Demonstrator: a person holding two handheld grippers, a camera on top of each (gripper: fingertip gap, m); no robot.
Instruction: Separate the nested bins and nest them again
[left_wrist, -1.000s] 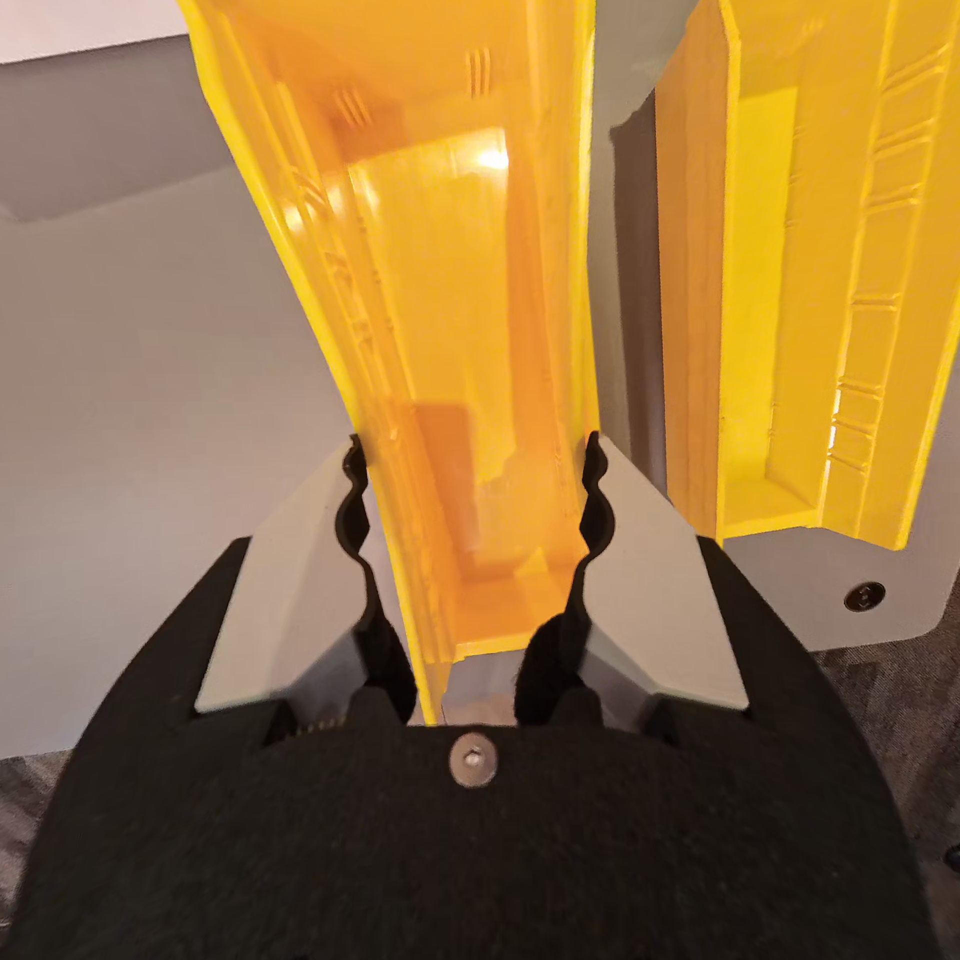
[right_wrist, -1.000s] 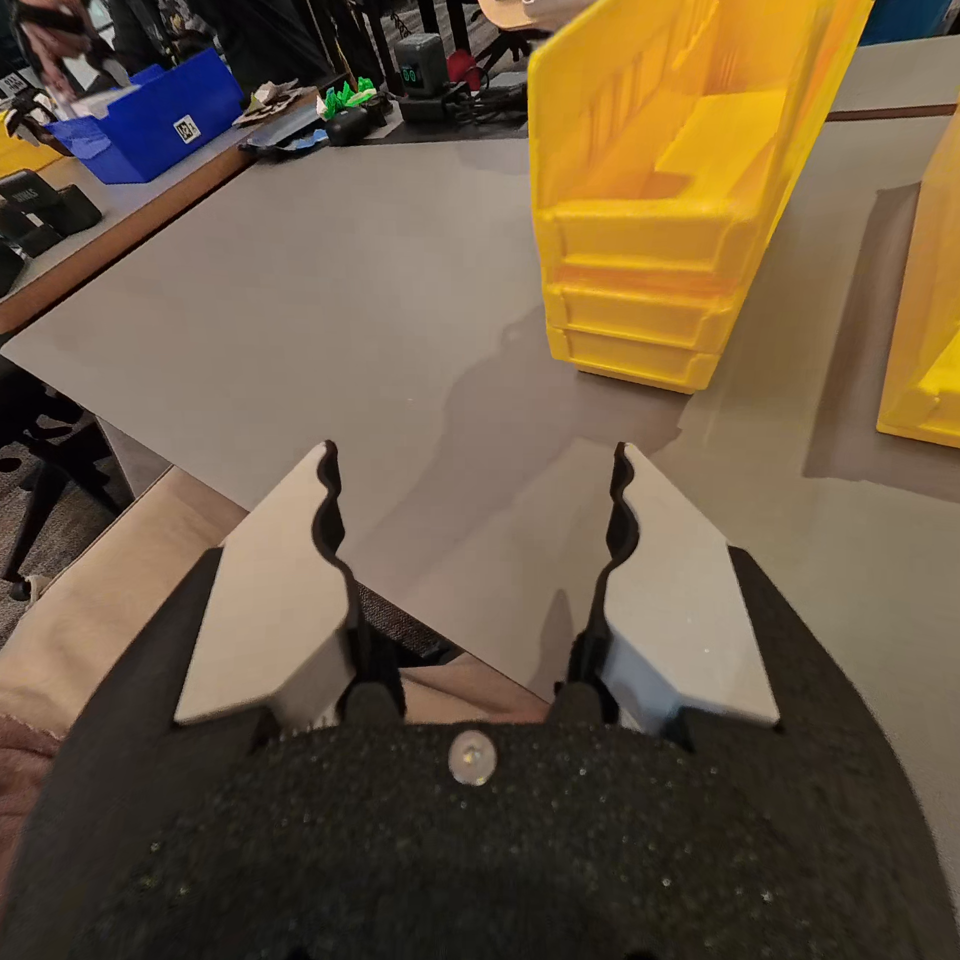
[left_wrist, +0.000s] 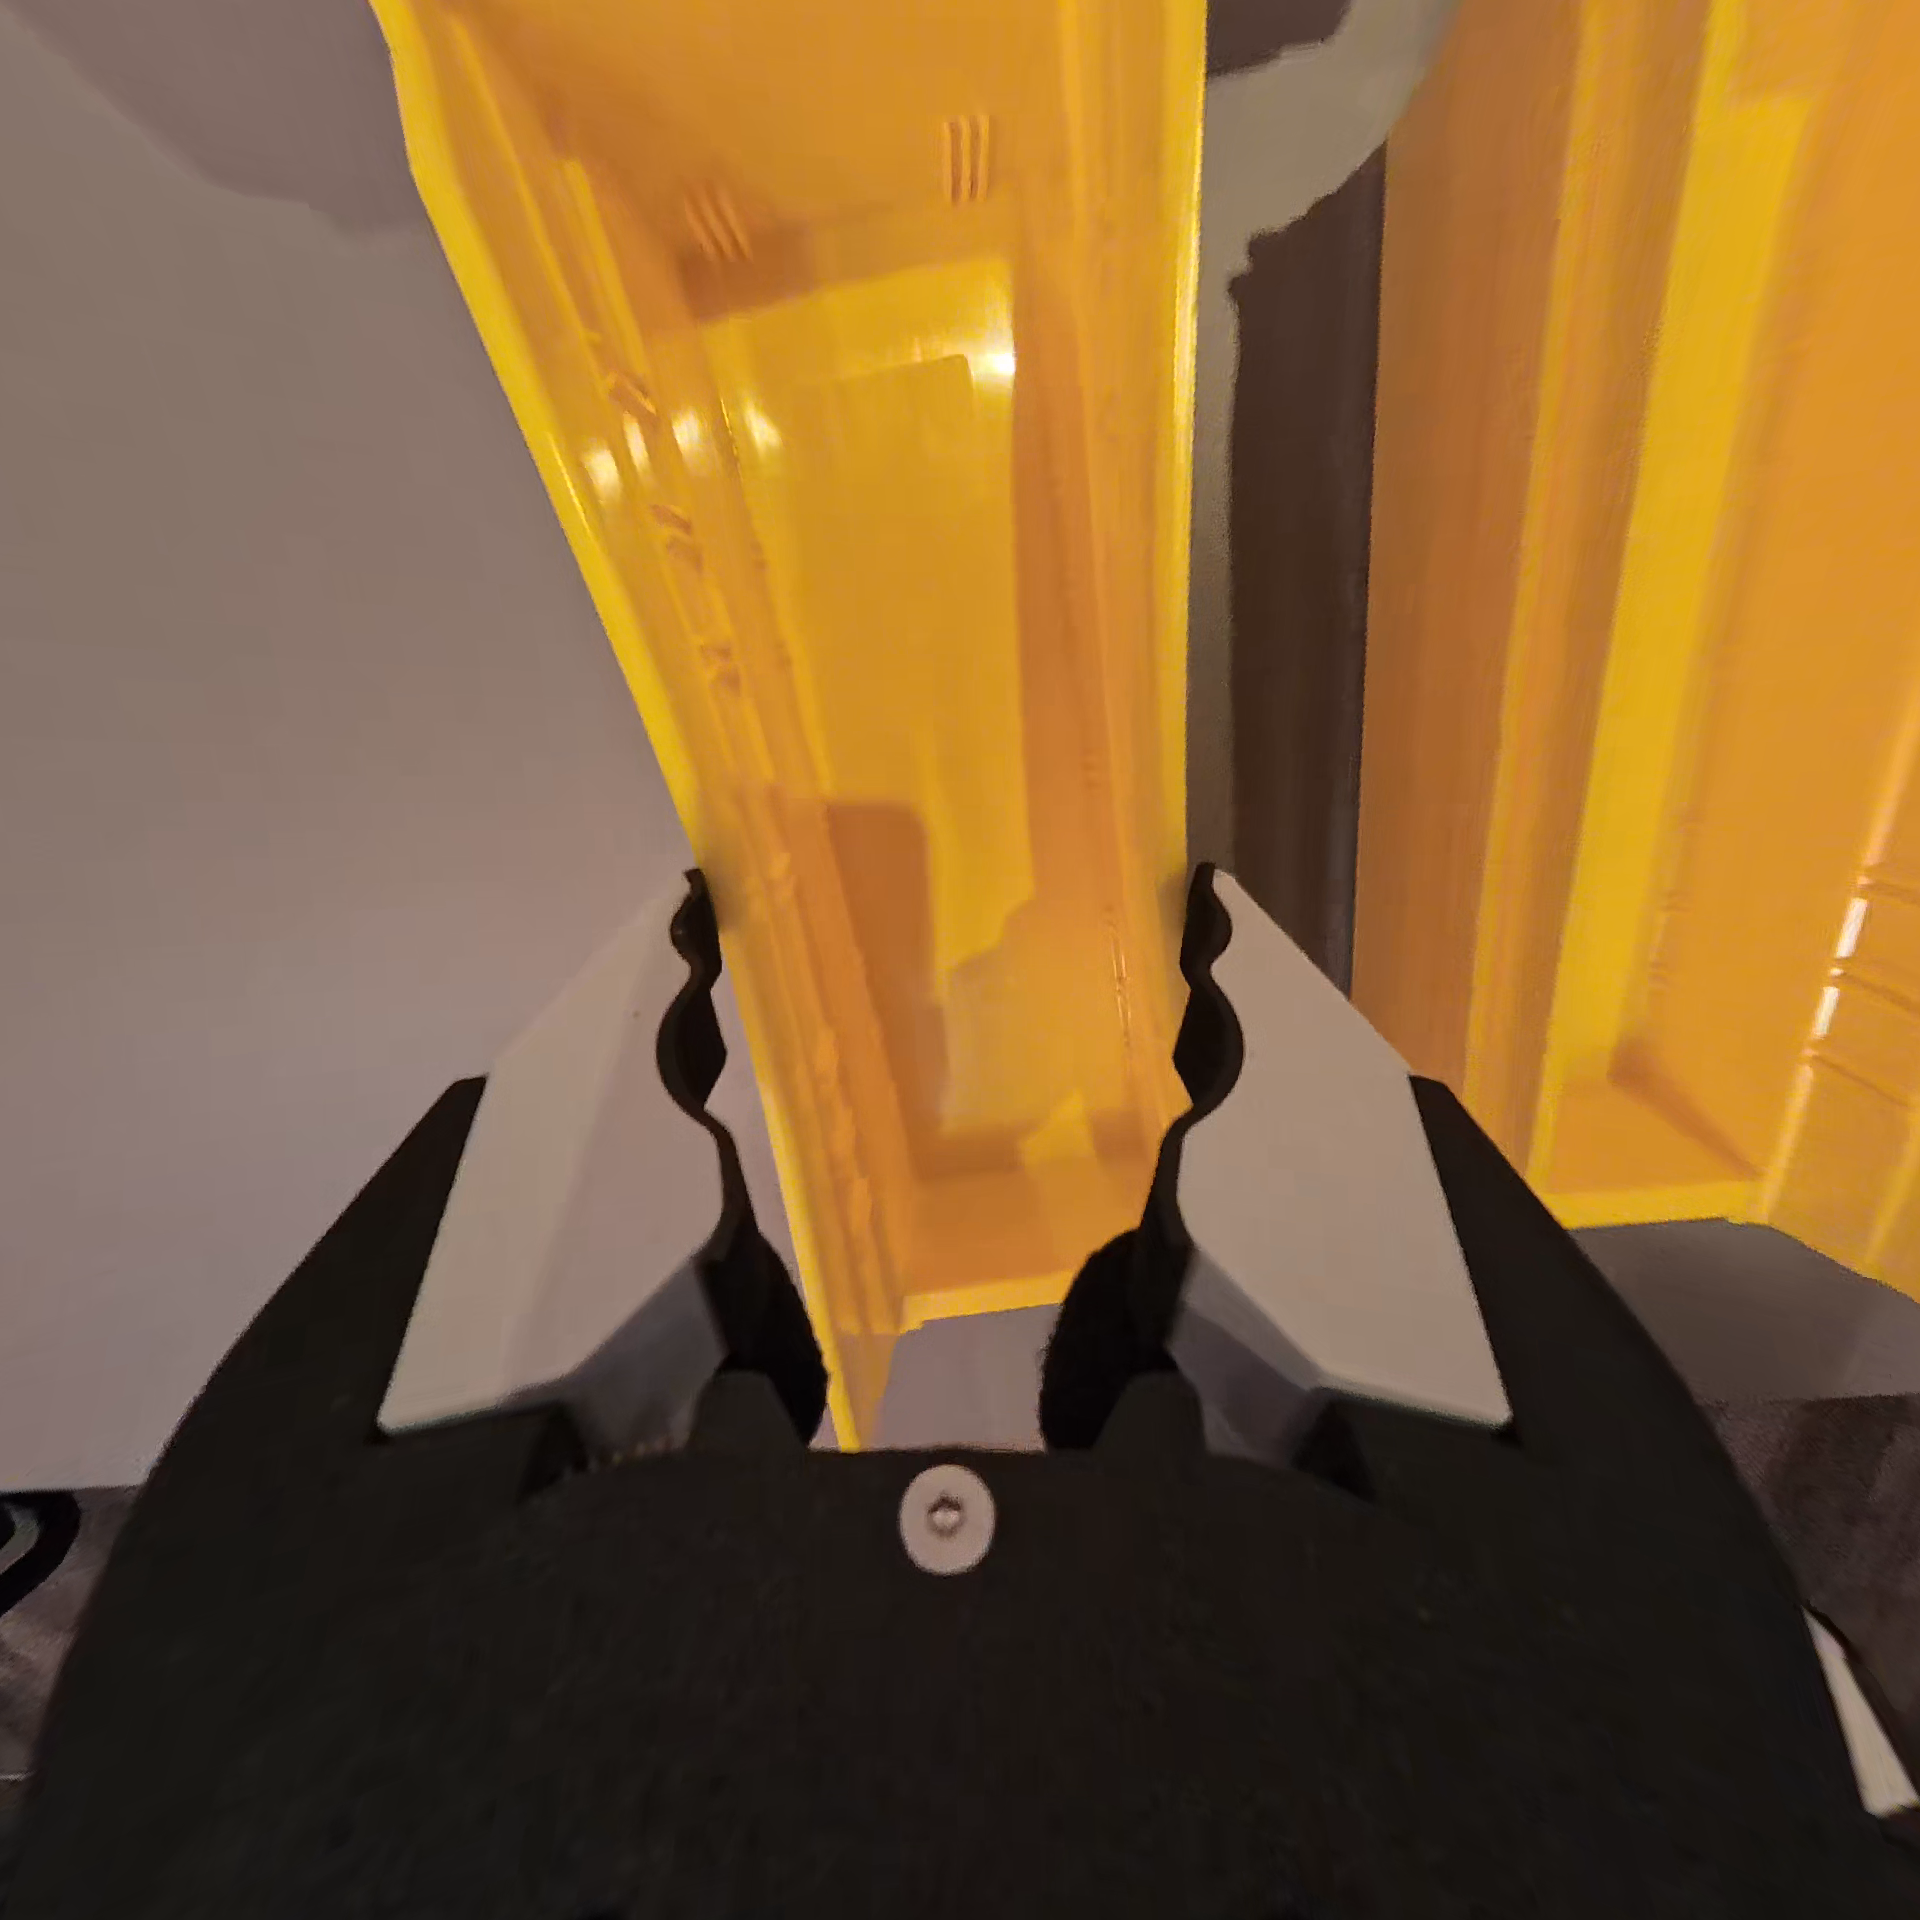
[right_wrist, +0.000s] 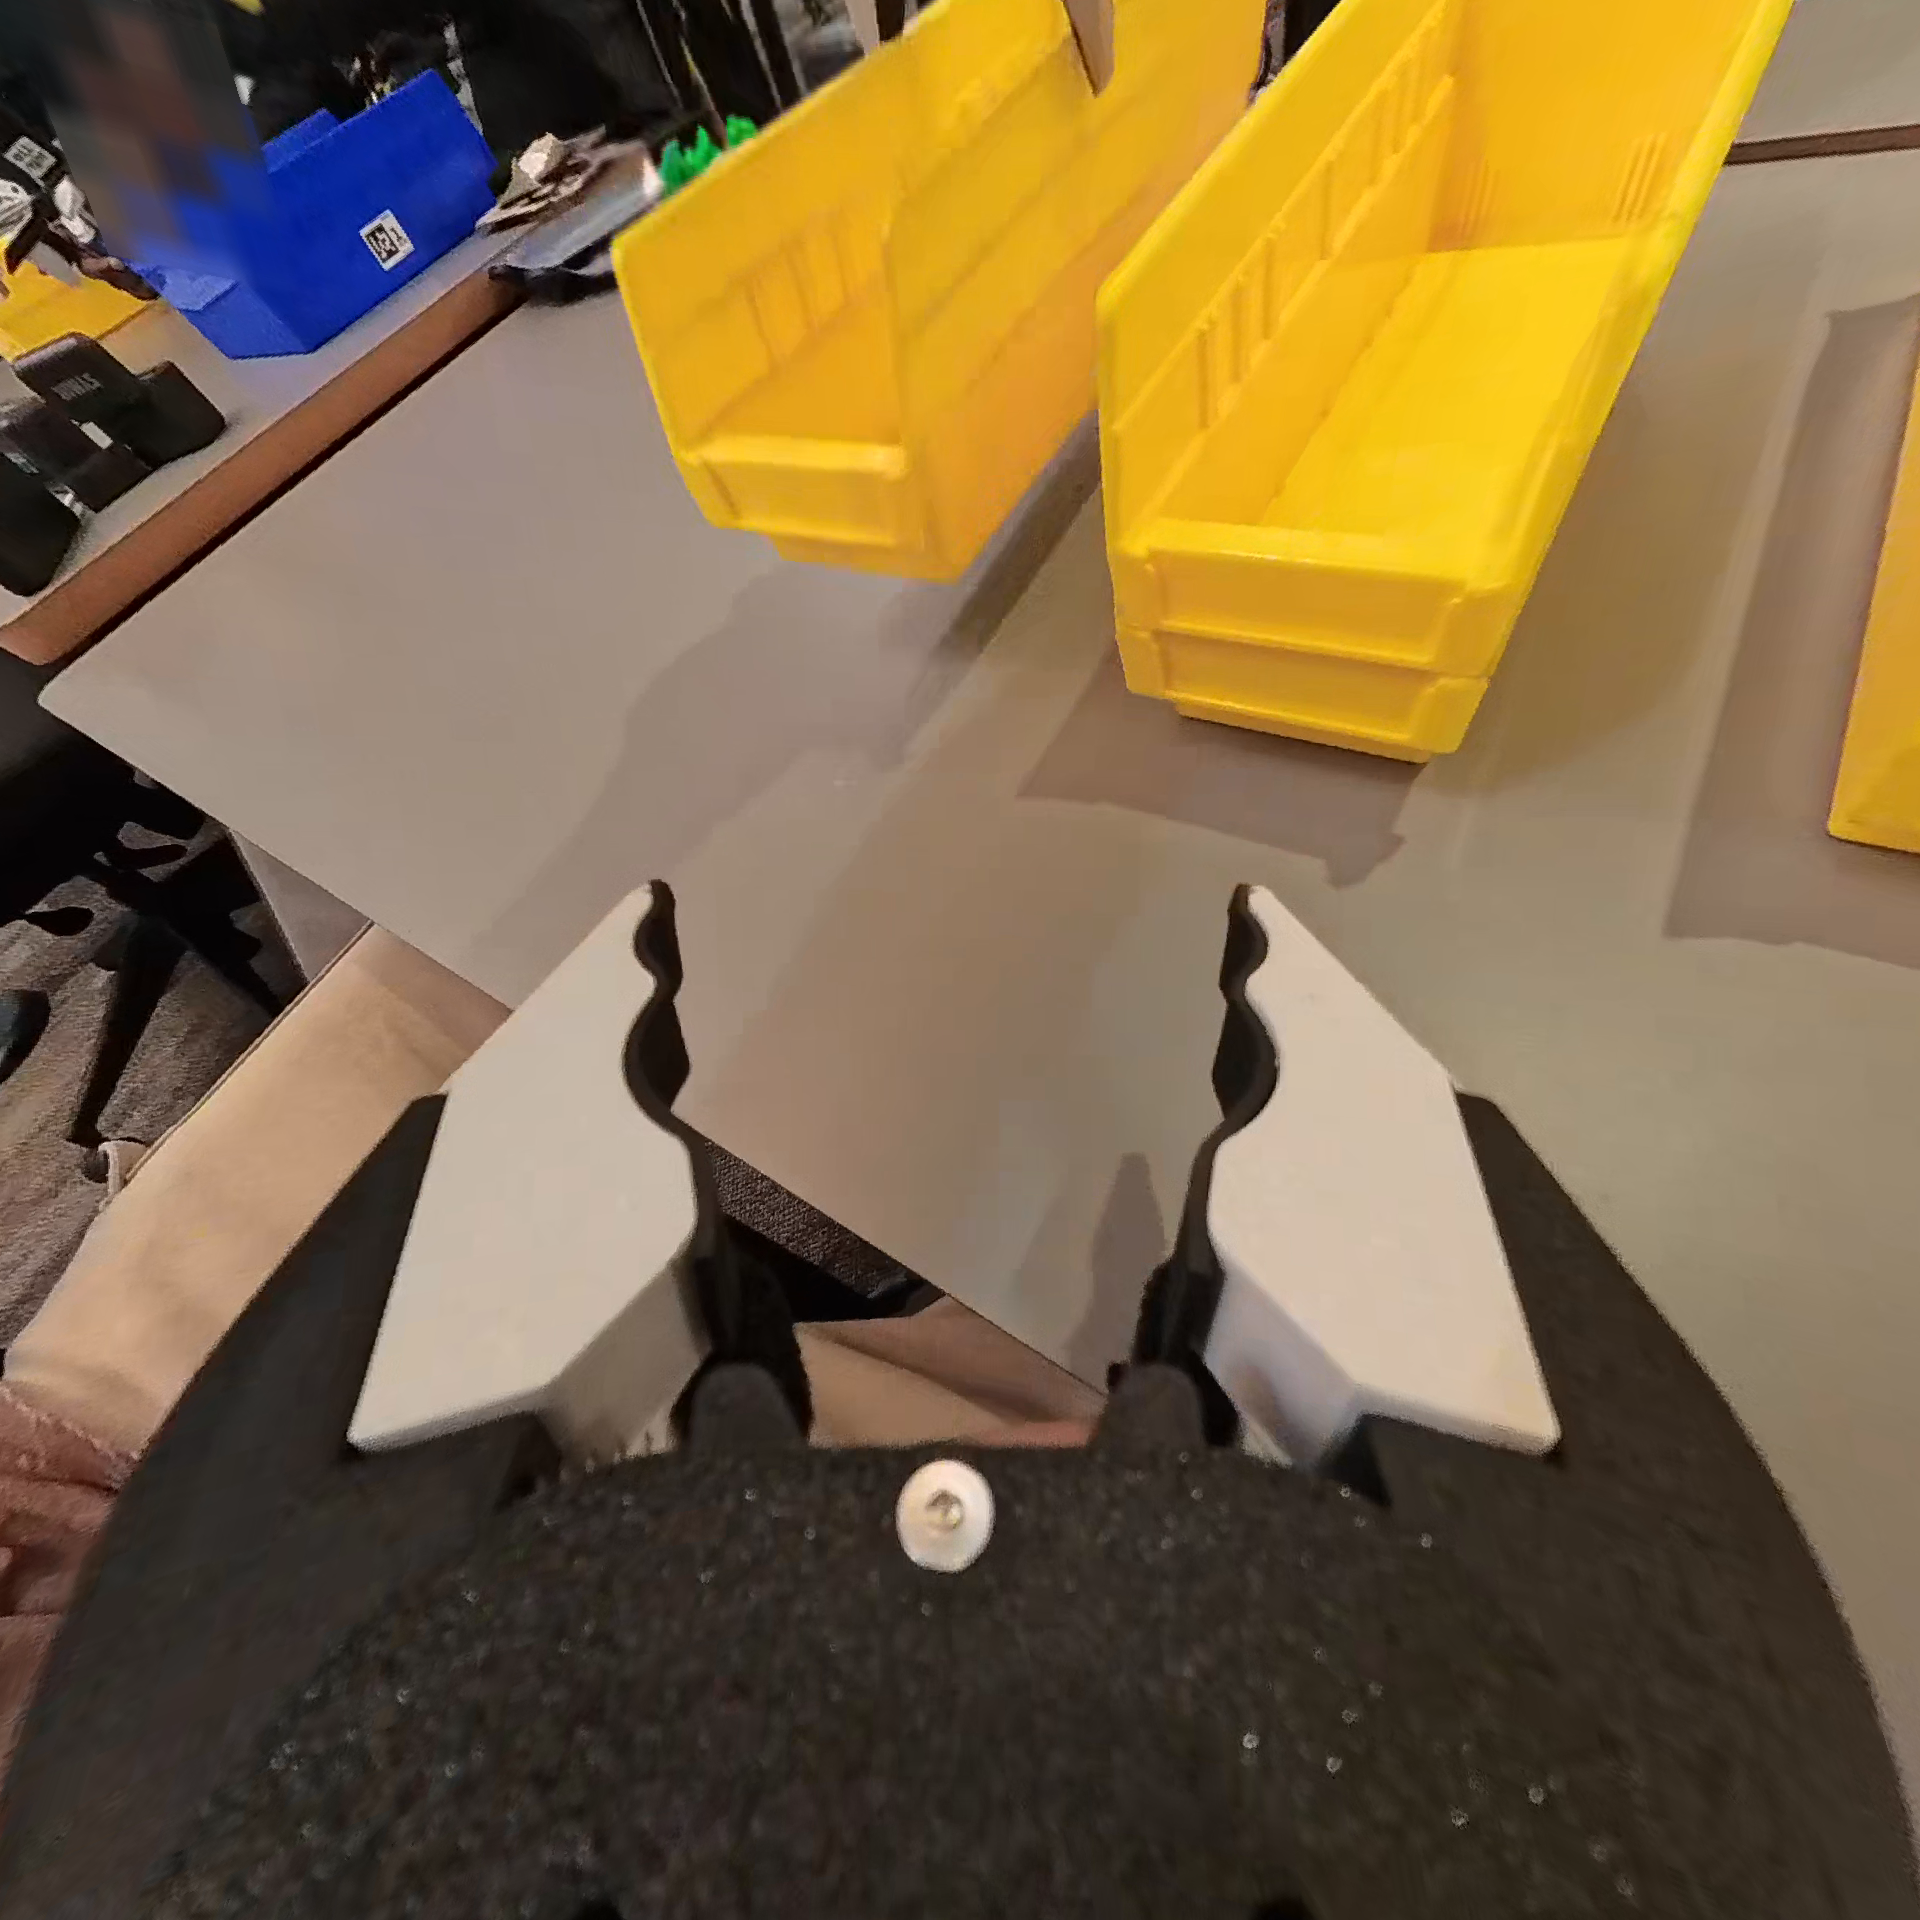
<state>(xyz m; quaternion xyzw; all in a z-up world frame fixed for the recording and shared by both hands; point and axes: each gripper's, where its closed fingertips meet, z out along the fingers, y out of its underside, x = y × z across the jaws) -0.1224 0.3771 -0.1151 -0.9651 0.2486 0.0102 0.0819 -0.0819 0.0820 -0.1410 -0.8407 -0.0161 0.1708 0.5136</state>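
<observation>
My left gripper (left_wrist: 945, 888) is shut across one end of a yellow bin (left_wrist: 935, 623), with one finger on each side wall. In the right wrist view this bin (right_wrist: 862, 343) hangs above the grey table (right_wrist: 499, 644), apart from the rest. Two nested yellow bins (right_wrist: 1351, 468) stand on the table to its right, and they also show in the left wrist view (left_wrist: 1662, 727). Another yellow bin (right_wrist: 1881, 644) is cut off at the right edge. My right gripper (right_wrist: 945, 894) is open and empty over the table's near corner.
The table's left edge (right_wrist: 208, 790) drops to the floor and chair legs. A neighbouring table holds a blue bin (right_wrist: 343, 208), black items (right_wrist: 94, 436) and a green object (right_wrist: 696, 156). Beige cloth (right_wrist: 208, 1195) lies below my right gripper.
The stack showed three nested bins; now the top one is lifted out and to the left in my left gripper, leaving two. My right gripper stays open.
</observation>
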